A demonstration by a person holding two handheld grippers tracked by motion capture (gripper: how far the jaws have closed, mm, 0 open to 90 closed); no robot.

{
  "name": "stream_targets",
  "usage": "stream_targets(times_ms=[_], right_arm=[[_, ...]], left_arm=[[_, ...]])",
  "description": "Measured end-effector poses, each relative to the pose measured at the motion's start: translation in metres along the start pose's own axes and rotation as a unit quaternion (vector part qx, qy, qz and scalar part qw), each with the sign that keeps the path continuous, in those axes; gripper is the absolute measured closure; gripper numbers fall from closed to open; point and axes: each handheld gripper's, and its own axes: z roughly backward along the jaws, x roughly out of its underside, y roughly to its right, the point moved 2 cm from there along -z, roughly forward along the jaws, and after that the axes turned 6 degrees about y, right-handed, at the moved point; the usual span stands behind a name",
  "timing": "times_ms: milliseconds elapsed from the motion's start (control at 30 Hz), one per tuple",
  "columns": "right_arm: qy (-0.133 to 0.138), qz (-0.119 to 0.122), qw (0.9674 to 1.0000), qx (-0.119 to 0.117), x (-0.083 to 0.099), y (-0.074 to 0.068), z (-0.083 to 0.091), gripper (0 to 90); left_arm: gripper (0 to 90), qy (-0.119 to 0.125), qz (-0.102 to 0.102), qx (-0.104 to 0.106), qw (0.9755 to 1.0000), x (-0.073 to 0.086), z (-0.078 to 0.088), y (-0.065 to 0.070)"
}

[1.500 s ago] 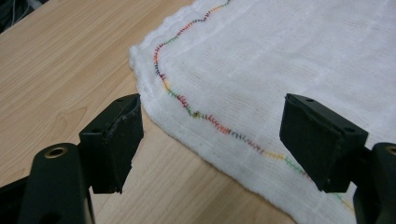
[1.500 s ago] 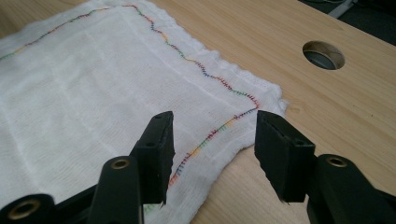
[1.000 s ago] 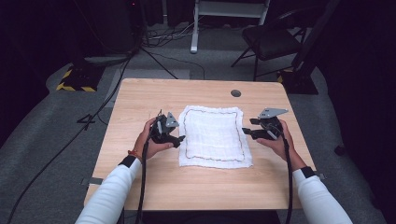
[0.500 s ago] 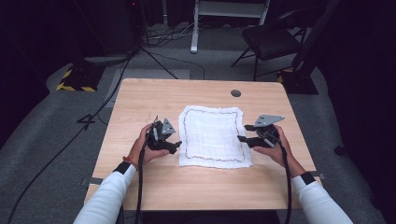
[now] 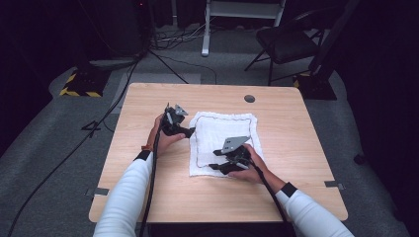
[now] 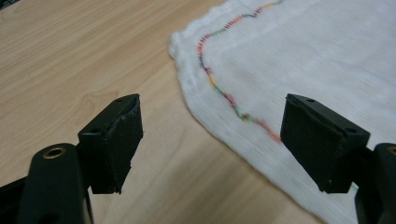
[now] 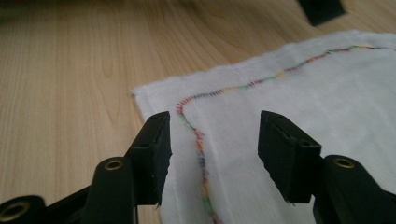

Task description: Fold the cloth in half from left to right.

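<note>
While the right gripper (image 5: 213, 166) hangs low over the near left corner of the white cloth (image 5: 225, 140), its jaws stand apart with nothing pinched between them. They have just been narrowing, and the rainbow-stitched hem (image 7: 201, 154) runs up between them, so this looks like a line-up for a corner grab. Over on the other side, the left gripper (image 5: 190, 132) waits with its jaws wide, one over bare wood, one over the cloth's left edge (image 6: 205, 112), straddling it rather than gripping. That cloth lies flat and spread in the middle of the wooden table (image 5: 148, 163), corners square. My read: both hands are setting up along the left side for a fold across.
</note>
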Motion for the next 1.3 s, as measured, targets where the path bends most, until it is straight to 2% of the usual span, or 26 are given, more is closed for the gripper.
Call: stream_targets(times_ms=[133,200,500,600,667,733,867,967,1000,1033,1100,1200,1300], right_arm=[[-0.010,0.020,0.9996,-0.020,-0.005,-0.014,-0.020,46.7],[-0.011,0.023,0.9992,-0.031,-0.006,-0.019,-0.028,47.1],[-0.023,0.030,0.9986,-0.037,-0.011,-0.031,-0.055,47.3],[-0.031,0.022,0.9986,-0.037,-0.011,-0.032,-0.062,46.6],[-0.030,0.017,0.9988,-0.034,-0.012,-0.031,-0.064,49.1],[-0.030,0.013,0.9991,-0.028,-0.012,-0.030,-0.063,54.4],[-0.034,0.013,0.9991,-0.021,-0.013,-0.026,-0.063,63.6],[-0.033,0.012,0.9993,-0.012,-0.013,-0.023,-0.063,75.2],[-0.034,0.010,0.9993,-0.009,-0.013,-0.022,-0.063,77.5],[-0.035,0.011,0.9993,-0.005,-0.013,-0.022,-0.063,79.6],[-0.038,0.016,0.9992,0.004,-0.014,-0.023,-0.063,82.0],[-0.041,0.022,0.9988,0.011,-0.014,-0.026,-0.063,82.6],[-0.040,0.021,0.9989,0.012,-0.014,-0.026,-0.063,83.6]], left_arm=[[21.7,-0.012,0.011,-0.012,0.9998,-0.006,-0.020,-0.005],[21.5,-0.020,0.006,-0.023,0.9995,-0.008,-0.026,-0.006],[21.2,-0.041,0.016,-0.045,0.9980,-0.021,-0.052,-0.009],[21.2,-0.042,-0.005,-0.076,0.9962,-0.022,-0.057,-0.010],[21.5,-0.034,0.012,-0.079,0.9962,-0.022,-0.059,-0.014],[22.6,-0.037,0.027,-0.084,0.9954,-0.021,-0.061,-0.018],[24.3,-0.028,0.059,-0.063,0.9959,-0.018,-0.063,-0.022],[32.5,-0.022,0.079,-0.036,0.9960,-0.016,-0.062,-0.025],[34.6,-0.019,0.082,-0.035,0.9959,-0.016,-0.062,-0.026],[36.4,-0.019,0.081,-0.030,0.9961,-0.016,-0.061,-0.026],[48.1,-0.016,0.074,-0.014,0.9971,-0.016,-0.061,-0.024],[61.0,-0.016,0.060,0.004,0.9981,-0.016,-0.059,-0.022],[75.3,-0.014,0.058,0.024,0.9979,-0.016,-0.059,-0.020]])
